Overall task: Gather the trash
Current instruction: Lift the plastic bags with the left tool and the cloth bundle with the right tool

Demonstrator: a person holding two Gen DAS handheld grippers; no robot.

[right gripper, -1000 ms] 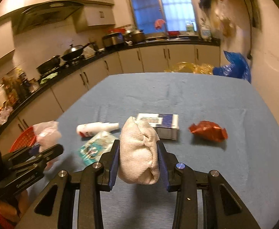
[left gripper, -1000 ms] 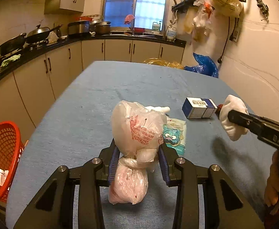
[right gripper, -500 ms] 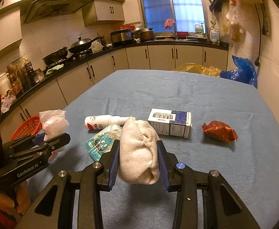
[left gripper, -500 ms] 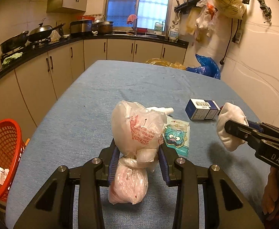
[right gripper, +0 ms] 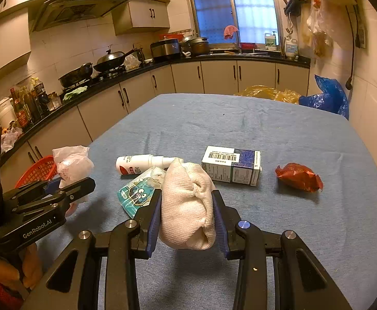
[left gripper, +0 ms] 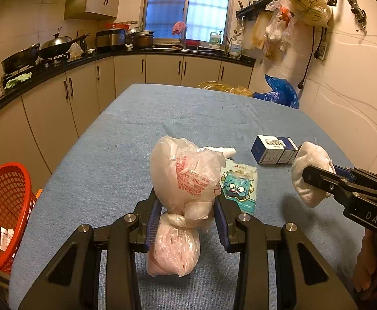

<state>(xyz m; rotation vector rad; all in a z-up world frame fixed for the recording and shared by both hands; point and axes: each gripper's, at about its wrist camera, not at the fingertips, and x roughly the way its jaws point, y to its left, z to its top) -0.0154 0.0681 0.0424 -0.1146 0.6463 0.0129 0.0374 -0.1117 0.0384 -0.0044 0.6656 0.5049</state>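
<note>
The left gripper (left gripper: 187, 213) is closed on a knotted translucent white plastic bag with red print (left gripper: 185, 178); both blue-padded fingers (left gripper: 154, 219) press the bag at its knot, and the pink lower lobe hangs below the jaws. The bag is held above the blue cloth-covered table (left gripper: 126, 155), at its near left part.

The right gripper (right gripper: 187, 214) is closed on a rolled off-white knitted cloth bundle (right gripper: 187, 204), which sits clamped between both pads above the table.

Items lying on the table:
- A teal cartoon-printed foil sachet (right gripper: 136, 193), flat, just ahead of the right gripper's left finger.
- A white spray bottle with red label (right gripper: 139, 164), on its side, touching the sachet's far edge.
- A white-and-blue cardboard box with barcode (right gripper: 231, 165), on its side, near the bundle's right.
- A crumpled red foil wrapper (right gripper: 298, 177), apart from the box, further right.

A red plastic mesh basket (left gripper: 5, 214) stands beside the table's left edge, lower than the tabletop. A small white item lies inside it.
</note>
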